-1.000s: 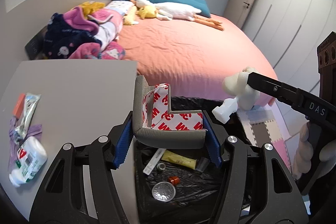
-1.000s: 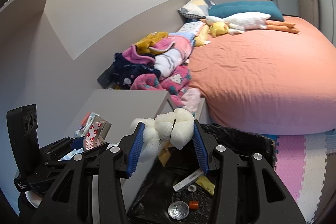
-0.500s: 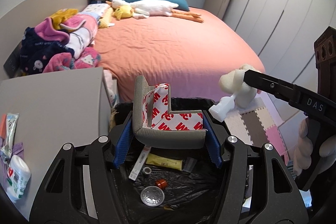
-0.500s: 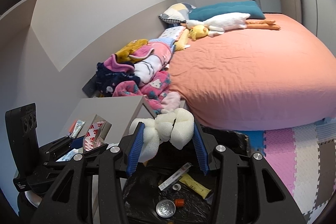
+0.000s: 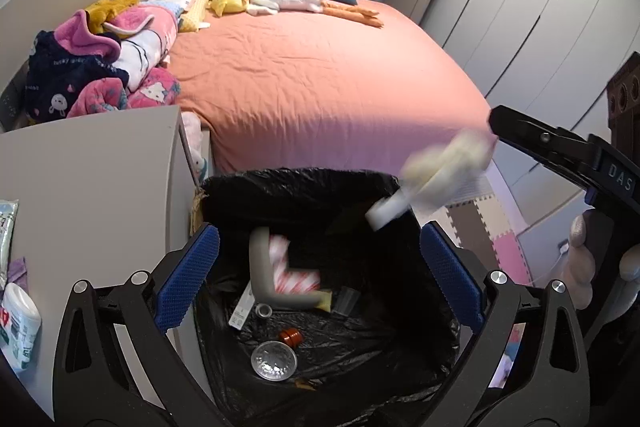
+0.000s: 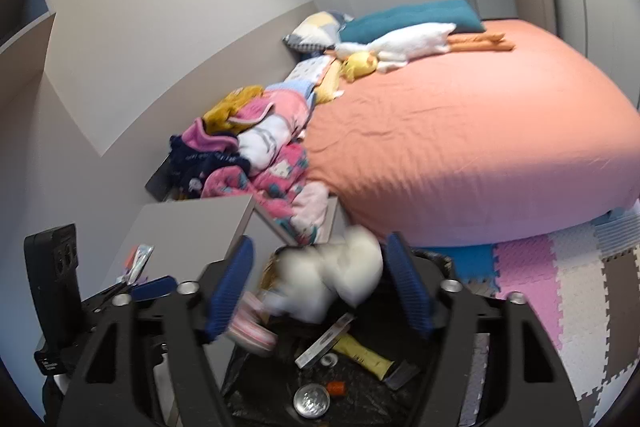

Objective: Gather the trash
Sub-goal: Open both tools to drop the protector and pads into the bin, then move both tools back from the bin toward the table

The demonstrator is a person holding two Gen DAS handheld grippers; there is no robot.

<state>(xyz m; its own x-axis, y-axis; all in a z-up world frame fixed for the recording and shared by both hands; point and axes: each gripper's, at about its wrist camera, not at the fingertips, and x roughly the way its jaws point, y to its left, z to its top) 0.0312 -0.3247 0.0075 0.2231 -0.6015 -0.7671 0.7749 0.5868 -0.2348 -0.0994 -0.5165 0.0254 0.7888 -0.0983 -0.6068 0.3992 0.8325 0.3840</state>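
Right claw point(image 5: 496, 125) marked "DAS", jaws just opening

Light: the room was evenly bright and soft, with a dim band across the near edge of the bed point(image 5: 320, 75).
Blur: the white foam point(image 5: 436, 179) smeared in both views; the whole right view was softer.
Edges: the fisheye bent the walls, and the corners went black.
Dark spot: the bin liner point(image 5: 304, 187) swallowed detail.

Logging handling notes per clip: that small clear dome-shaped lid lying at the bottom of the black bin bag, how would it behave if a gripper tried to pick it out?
The clear dome lid looks thin and glossy, so probably light and slippery between fingers. It looks round, so a nudge might roll or skid it. It rests on the loose black bin bag, which would likely give underneath.
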